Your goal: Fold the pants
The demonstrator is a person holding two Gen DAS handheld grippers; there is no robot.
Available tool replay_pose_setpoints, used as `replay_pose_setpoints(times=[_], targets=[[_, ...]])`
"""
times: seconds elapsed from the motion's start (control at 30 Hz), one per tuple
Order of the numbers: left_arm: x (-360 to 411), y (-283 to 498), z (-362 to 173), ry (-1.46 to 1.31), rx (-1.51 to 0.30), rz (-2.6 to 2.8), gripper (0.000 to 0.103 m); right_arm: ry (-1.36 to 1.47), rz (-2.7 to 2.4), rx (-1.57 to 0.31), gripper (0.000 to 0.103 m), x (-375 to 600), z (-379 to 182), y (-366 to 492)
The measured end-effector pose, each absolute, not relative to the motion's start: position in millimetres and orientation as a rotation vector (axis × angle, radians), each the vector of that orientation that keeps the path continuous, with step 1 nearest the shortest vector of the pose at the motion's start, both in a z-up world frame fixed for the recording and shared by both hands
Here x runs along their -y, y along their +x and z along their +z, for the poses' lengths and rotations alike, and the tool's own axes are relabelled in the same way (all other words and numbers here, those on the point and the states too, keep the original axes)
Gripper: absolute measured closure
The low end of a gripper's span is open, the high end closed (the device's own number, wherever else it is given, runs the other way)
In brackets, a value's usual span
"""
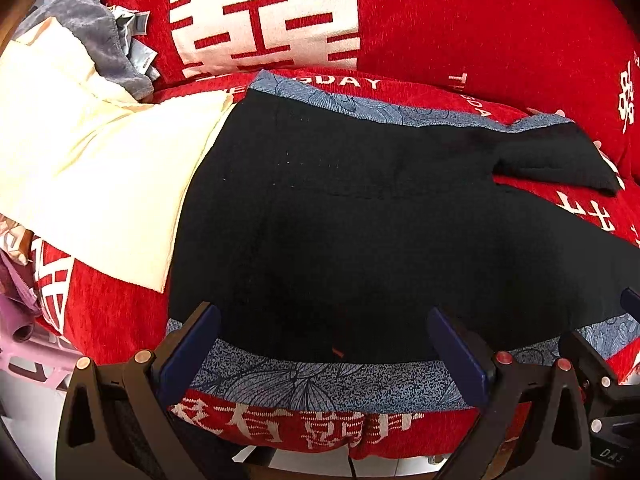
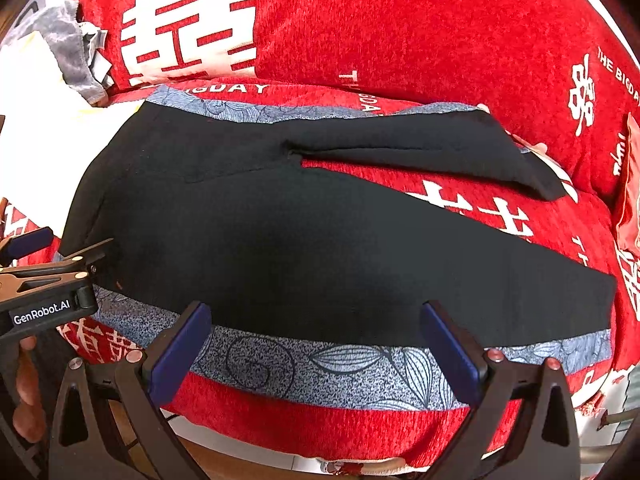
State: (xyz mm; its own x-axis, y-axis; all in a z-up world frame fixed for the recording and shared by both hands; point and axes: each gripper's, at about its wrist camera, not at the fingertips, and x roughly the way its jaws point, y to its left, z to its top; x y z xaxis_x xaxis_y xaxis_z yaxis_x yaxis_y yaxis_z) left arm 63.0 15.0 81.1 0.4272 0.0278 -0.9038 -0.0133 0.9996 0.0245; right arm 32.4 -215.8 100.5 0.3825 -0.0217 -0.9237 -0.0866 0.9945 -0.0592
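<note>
A home is indicated, most likely a living room. The scene is dominated by a sofa (image 2: 400, 60) covered in a red chenille throw woven with large white Chinese characters and the words "THE BIGDAY". A blue-grey floral cloth (image 2: 340, 376) is spread over the sofa's seat cushion. At the sofa's left end, household laundry is piled: a cream fabric (image 1: 100, 184) and, behind it against the sofa's backrest, a grey fleece item (image 1: 96, 36). Pale tiled floor (image 1: 312, 462) is glimpsed below the sofa's front edge. No workshop or laboratory fittings are seen.
</note>
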Motion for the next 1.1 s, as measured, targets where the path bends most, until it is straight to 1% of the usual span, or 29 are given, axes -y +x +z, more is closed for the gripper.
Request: replay_pose_setpoints(times=[0.4, 0.6, 0.87, 0.97, 1.1], targets=[[-16.6, 84.3, 76.2, 0.015, -1.155, 0.022, 0.0, -0.122, 0.096, -1.183, 0.0, 211.2, 95.3, 54.7], [-14.3, 108.5, 74.9, 0.021, -1.158, 0.017, 0.0, -0.151, 0.118, -1.187, 0.0, 212.8, 88.1, 82.9], [-10.6, 159.8, 60.3, 0.05, -1.193, 0.003, 0.0, -0.184, 0.219, -1.209, 0.0, 209.1, 69.4, 146.1], [-13.9, 178.2, 55.4, 0.036, -1.216, -0.01, 0.0, -0.222, 0.286, -1.222, 0.0, 204.1, 60.0, 176.5], [-18.7, 197.1, 54.2, 0.014, -1.232, -0.035, 0.0, -0.2, 0.376, -1.234, 0.0, 201.8, 51.3, 224.5]])
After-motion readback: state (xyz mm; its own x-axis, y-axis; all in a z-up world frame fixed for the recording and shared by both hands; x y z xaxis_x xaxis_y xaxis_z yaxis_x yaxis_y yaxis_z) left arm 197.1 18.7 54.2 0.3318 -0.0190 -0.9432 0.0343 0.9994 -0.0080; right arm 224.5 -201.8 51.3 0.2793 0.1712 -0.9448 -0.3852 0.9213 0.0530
